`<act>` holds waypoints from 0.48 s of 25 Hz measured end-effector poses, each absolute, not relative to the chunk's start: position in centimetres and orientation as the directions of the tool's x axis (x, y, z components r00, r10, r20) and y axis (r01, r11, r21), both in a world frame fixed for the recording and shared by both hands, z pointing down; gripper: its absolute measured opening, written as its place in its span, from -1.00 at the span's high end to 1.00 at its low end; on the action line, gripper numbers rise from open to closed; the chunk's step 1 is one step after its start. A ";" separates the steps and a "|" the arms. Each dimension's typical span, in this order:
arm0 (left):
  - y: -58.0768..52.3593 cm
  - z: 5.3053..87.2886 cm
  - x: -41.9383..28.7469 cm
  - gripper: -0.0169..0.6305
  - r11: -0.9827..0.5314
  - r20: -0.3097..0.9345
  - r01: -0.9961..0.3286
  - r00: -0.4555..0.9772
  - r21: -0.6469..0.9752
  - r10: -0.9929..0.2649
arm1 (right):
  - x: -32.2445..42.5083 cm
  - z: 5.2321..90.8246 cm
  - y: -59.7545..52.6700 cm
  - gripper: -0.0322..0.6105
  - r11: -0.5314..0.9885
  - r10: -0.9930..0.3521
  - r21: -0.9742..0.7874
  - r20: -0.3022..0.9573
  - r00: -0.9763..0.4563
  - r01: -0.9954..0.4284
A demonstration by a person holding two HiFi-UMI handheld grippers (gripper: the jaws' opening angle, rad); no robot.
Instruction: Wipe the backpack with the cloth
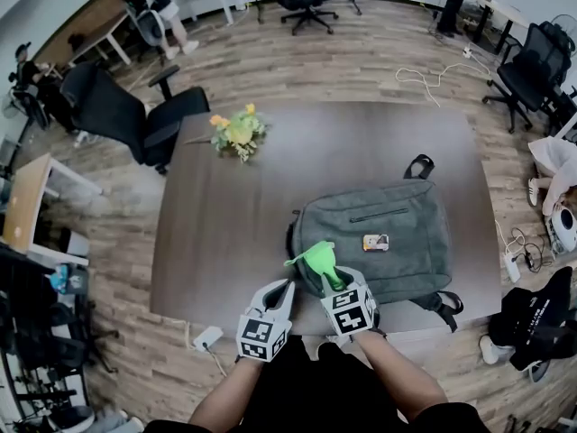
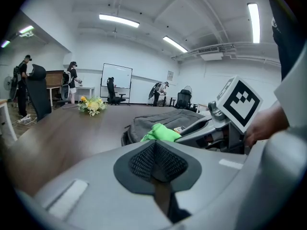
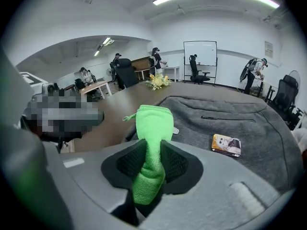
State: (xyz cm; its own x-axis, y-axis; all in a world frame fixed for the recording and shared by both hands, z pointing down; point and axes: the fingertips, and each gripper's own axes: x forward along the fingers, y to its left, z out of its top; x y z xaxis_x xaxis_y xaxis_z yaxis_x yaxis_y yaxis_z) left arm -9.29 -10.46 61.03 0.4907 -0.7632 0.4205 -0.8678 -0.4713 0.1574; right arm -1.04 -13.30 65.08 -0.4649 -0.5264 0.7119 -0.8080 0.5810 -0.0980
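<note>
Dark worktop, wood floor all round.

Grey backpack lies flat on the worktop's near-right part, front panel up. Its carry handle is at the far end and its straps hang off the near-right corner.

Black office chair stands off the far-left corner.

Yellow flower bunch sits on the worktop, far left, well apart from the backpack.

Right claw is clamped on the green cloth. The cloth is pinched between the pads and its free end sticks out forward. In the head view this claw is over the backpack's near-left corner. Can't tell if the cloth touches the fabric.

Left claw has its pads closed together with nothing between them. In the head view it is just left of the right claw, by the worktop's near edge and off the backpack's near-left corner.

A small printed card lies on the backpack's front panel, mid-bag, to the right of the cloth.
</note>
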 end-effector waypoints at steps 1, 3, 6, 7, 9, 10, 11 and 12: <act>-10.4 61.1 -9.1 0.89 -0.474 0.422 -0.866 0.494 0.158 -0.761 | -0.8 65.3 -13.4 0.59 0.582 -0.526 -0.088 0.717 -0.456 -0.809; -10.5 61.0 -8.7 0.89 -0.477 0.419 -0.864 0.499 0.164 -0.759 | -0.1 65.5 -13.7 0.59 0.580 -0.541 -0.044 0.725 -0.425 -0.813; -10.9 60.9 -8.0 0.89 -0.489 0.415 -0.856 0.511 0.166 -0.753 | 1.4 65.9 -13.9 0.59 0.578 -0.575 0.063 0.738 -0.352 -0.814; -11.0 60.9 -7.8 0.89 -0.496 0.413 -0.853 0.516 0.164 -0.751 | 1.8 66.0 -13.9 0.59 0.574 -0.582 0.080 0.740 -0.337 -0.815; -11.1 60.8 -7.4 0.89 -0.505 0.410 -0.847 0.524 0.162 -0.747 | 2.8 66.1 -13.9 0.59 0.562 -0.588 0.093 0.743 -0.319 -0.822; -11.2 60.8 -7.1 0.89 -0.509 0.410 -0.845 0.527 0.163 -0.744 | 3.3 66.2 -13.9 0.59 0.555 -0.591 0.096 0.745 -0.310 -0.826; -11.2 60.8 -6.8 0.89 -0.513 0.411 -0.843 0.531 0.164 -0.741 | 3.8 66.2 -13.9 0.59 0.546 -0.594 0.098 0.746 -0.301 -0.832; -11.2 60.9 -6.5 0.89 -0.518 0.411 -0.840 0.535 0.165 -0.738 | 4.4 66.2 -13.9 0.59 0.535 -0.596 0.099 0.748 -0.292 -0.839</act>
State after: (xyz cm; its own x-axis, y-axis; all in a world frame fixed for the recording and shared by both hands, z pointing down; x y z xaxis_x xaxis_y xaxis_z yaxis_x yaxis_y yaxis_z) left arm -6.53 -11.19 60.85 0.5354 -0.7379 0.4109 -0.8396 -0.5176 0.1646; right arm 4.45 -13.95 66.18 -0.2919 -0.5960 0.7480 -0.8387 0.5354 0.0993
